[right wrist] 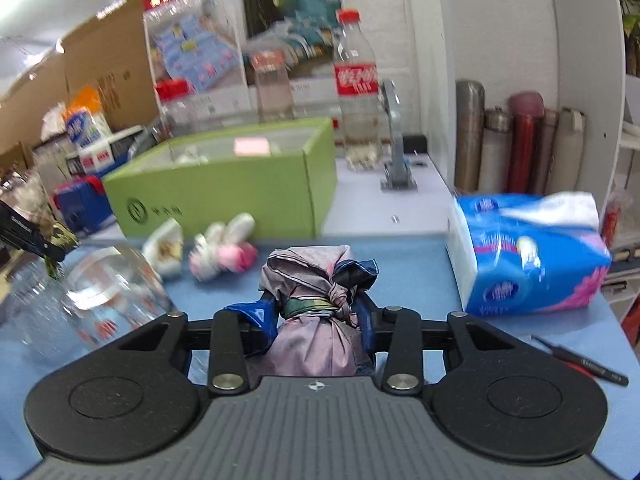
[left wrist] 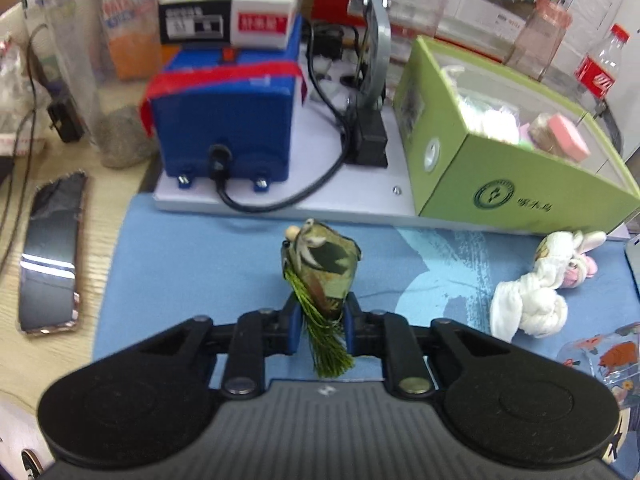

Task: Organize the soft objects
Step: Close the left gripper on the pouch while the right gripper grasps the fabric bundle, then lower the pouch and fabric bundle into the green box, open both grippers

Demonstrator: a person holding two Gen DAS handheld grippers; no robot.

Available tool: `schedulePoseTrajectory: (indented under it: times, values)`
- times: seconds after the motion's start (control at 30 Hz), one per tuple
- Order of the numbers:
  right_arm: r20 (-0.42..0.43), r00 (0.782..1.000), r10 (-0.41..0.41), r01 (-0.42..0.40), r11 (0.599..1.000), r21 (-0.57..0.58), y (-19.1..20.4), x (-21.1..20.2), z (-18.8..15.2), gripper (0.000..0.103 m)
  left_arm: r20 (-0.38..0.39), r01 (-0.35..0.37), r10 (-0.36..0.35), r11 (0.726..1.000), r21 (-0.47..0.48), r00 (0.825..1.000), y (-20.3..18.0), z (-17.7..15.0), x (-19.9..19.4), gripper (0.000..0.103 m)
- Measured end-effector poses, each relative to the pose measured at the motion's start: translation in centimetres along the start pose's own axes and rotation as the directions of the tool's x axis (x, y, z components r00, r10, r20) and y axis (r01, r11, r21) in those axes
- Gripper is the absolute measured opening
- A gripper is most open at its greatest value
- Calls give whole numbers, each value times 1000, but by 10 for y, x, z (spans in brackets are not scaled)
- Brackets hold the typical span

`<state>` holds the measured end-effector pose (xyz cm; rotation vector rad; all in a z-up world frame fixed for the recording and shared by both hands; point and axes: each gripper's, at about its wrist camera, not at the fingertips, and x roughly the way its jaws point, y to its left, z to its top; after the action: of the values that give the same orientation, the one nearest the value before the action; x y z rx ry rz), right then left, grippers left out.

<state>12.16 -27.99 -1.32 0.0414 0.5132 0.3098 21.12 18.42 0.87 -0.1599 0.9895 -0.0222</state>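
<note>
Desk (left wrist: 60,236): pale wood, most of the near part covered by a blue mat (left wrist: 200,248). Green box (left wrist: 520,168), open-topped, stands on a white board at the far edge of the mat; white and pink soft items lie inside it. Blue device (left wrist: 224,120) with red tape sits on the same board, toward the desk's left side, a black cable running from its front. Tissue pack (right wrist: 532,256), blue and white, stands at the right edge of the desk. Clear glass jar (right wrist: 80,296) lies on its side on the mat, near its front edge. Phone (left wrist: 52,256) lies flat on bare wood at the left edge of the mat. Pink-and-blue cloth bundle (right wrist: 316,312), knotted around its middle, is pinched between the fingers of the right gripper (right wrist: 316,320), over the mat. White knotted cloth (left wrist: 532,304) lies on the mat in front of the green box, touching a small white and pink plush rabbit (left wrist: 576,256). Green sachet (left wrist: 326,272) with a green tassel hanging below it is pinched between the fingers of the left gripper (left wrist: 322,316), over the middle of the mat, near the board's front edge.
</note>
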Motion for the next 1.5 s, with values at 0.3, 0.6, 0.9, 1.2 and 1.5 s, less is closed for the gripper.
schedulePoseTrajectory:
  times: [0.3,0.6,0.9,1.2,1.5]
  values:
    - [137,986,97,-87,993,-80,26,18,92,24,136,110,-124,988,107,983,-44,72,-51,16]
    - [42,995,94,-87,985,-152,36,138,170,26,137,139,-166,973,186,976,-117,151,-4,16]
    - [-5,999,41,-41,995,-90,38,175,170,39,141,96,-129,971,218,982,-129,155,42,64]
    - [-17,1000,1,-3,992,-129,50,154,175,49,160,86,-120,976,202,980,-118,146,19,65]
    - [-6,1000,12,-13,998,-59,38,111,149,56,140,61,-94,973,224,986,-104,100,-4,68]
